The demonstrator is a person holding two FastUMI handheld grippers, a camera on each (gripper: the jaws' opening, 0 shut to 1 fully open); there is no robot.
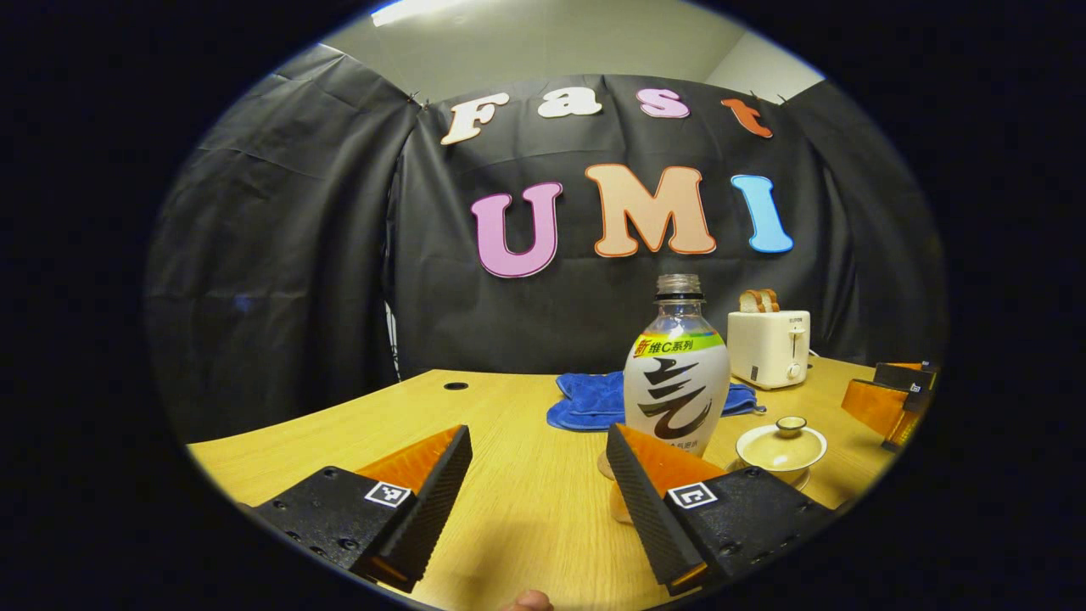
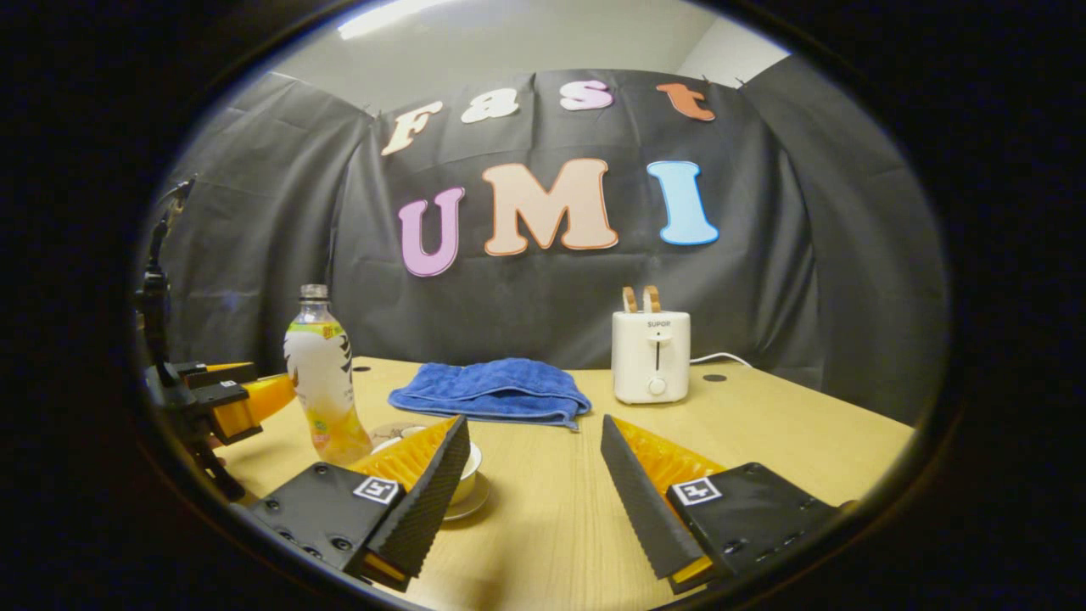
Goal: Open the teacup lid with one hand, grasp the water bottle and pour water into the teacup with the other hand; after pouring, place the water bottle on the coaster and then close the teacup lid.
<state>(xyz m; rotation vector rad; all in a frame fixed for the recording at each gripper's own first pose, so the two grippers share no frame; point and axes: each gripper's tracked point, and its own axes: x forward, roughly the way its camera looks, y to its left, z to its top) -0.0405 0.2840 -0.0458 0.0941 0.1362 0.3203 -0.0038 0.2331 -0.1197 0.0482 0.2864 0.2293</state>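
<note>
1. On the wooden table (image 1: 509, 475), seen from my left gripper view, my left gripper (image 1: 539, 488) hovers low with its jaws spread wide and nothing between them.
2. Just beyond its right finger stands the water bottle (image 1: 676, 373), upright and uncapped, with the finger hiding its base.
3. To the right of the bottle sits the teacup (image 1: 781, 450) on its saucer, with the teacup lid (image 1: 789, 428) resting on top.
4. Behind the bottle lies a blue towel (image 1: 590, 399), and farther right a white toaster (image 1: 769, 346) with bread slices poking from its slots.
5. At the far right edge of this view I see my right gripper (image 1: 891, 399) over the table.
6. From my right gripper view, that gripper (image 2: 534, 484) is also wide open and empty, above bare tabletop.
7. Its left finger covers most of the teacup (image 2: 467, 475); I cannot make out the lid from here.
8. The water bottle (image 2: 325, 373) stands left of the cup, and the left gripper (image 2: 229, 399) shows beside it at the left edge.
9. The towel (image 2: 492, 389) and the toaster (image 2: 651, 355) sit farther back.
</note>
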